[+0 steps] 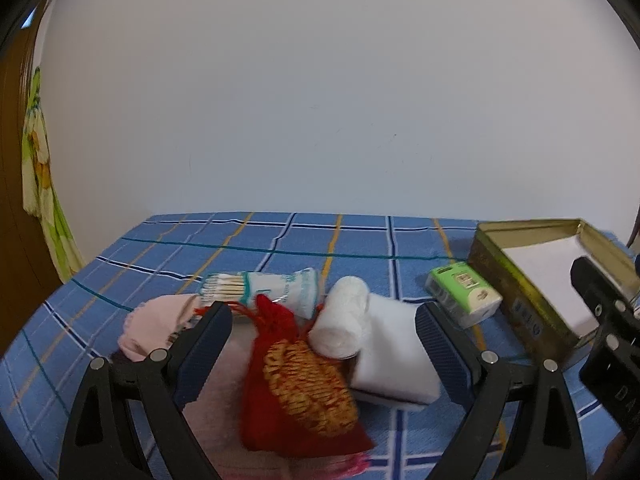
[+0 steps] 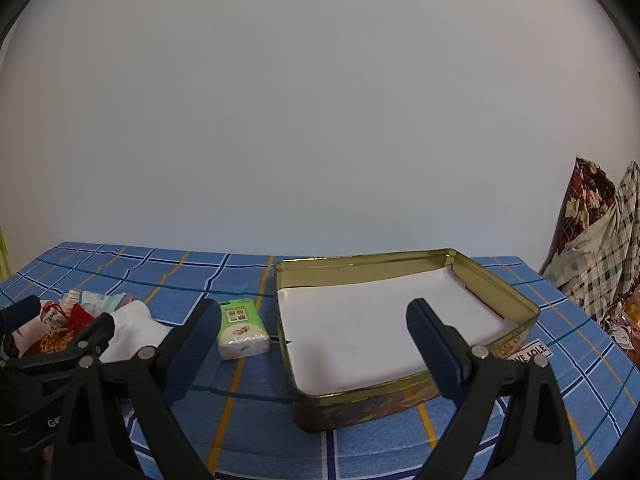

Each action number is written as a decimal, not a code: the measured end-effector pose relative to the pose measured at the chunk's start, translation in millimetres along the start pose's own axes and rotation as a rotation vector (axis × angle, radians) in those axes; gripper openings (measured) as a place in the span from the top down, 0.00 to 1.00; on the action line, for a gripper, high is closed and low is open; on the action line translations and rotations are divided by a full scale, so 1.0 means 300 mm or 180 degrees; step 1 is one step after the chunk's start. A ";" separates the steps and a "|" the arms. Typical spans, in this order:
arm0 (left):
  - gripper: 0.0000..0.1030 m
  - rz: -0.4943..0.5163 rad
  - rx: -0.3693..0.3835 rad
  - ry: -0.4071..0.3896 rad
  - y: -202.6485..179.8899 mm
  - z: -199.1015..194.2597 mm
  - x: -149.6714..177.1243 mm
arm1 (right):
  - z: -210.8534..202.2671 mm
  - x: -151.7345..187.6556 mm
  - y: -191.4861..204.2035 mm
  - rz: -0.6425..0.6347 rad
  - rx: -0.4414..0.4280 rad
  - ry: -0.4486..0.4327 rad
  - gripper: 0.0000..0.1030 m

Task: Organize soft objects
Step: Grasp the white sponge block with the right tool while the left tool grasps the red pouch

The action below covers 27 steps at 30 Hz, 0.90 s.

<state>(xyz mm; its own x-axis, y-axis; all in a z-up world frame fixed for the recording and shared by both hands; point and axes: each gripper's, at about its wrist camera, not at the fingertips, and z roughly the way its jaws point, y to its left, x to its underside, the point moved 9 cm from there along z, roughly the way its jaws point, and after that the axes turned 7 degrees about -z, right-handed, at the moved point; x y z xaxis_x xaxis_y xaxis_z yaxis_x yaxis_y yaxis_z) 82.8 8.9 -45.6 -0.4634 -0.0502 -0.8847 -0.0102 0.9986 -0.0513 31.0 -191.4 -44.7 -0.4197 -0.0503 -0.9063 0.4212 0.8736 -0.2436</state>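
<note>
A pile of soft things lies on the blue checked cloth (image 1: pixel 280 240): a red pouch with gold embroidery (image 1: pixel 300 376), a rolled white towel (image 1: pixel 344 328) on a folded white cloth (image 1: pixel 396 356), a pink cloth (image 1: pixel 154 324) and a pack of cotton swabs (image 1: pixel 264 288). My left gripper (image 1: pixel 324 320) stands open just above the pile, the red pouch and towel between its fingers. A green tissue pack (image 2: pixel 242 328) lies left of an open gold tin (image 2: pixel 516 300) lined with white paper. My right gripper (image 2: pixel 312 320) hangs open over the tin's near left edge, holding nothing.
A white wall rises behind the table. A green and yellow cloth (image 1: pixel 40 168) hangs at the far left beside a brown door. Patterned fabrics (image 2: pixel 596 248) are heaped at the table's right end. The right gripper's body (image 1: pixel 608 320) shows over the tin in the left wrist view.
</note>
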 end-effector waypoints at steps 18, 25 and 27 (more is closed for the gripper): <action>0.08 -0.0381 -0.0388 0.0177 0.415 -0.118 0.057 | 0.077 0.086 0.388 -0.0250 -0.1670 0.0890 0.23; 0.08 -0.0290 -0.0310 0.0160 0.390 -0.124 0.055 | 0.211 0.150 0.465 0.0293 -0.1886 0.1503 0.23; 0.08 -0.0261 -0.0264 0.0167 0.365 -0.131 0.052 | 0.228 0.152 0.491 0.0340 -0.1928 0.1562 0.22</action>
<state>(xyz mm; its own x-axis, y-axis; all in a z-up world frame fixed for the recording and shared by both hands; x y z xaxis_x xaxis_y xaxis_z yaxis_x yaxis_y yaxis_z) 39.6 118.0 -46.9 -0.5037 -0.1331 -0.8536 -0.1222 0.9891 -0.0821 129.0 -98.1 -145.5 -0.7682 0.1451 -0.6236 0.0269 0.9804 0.1950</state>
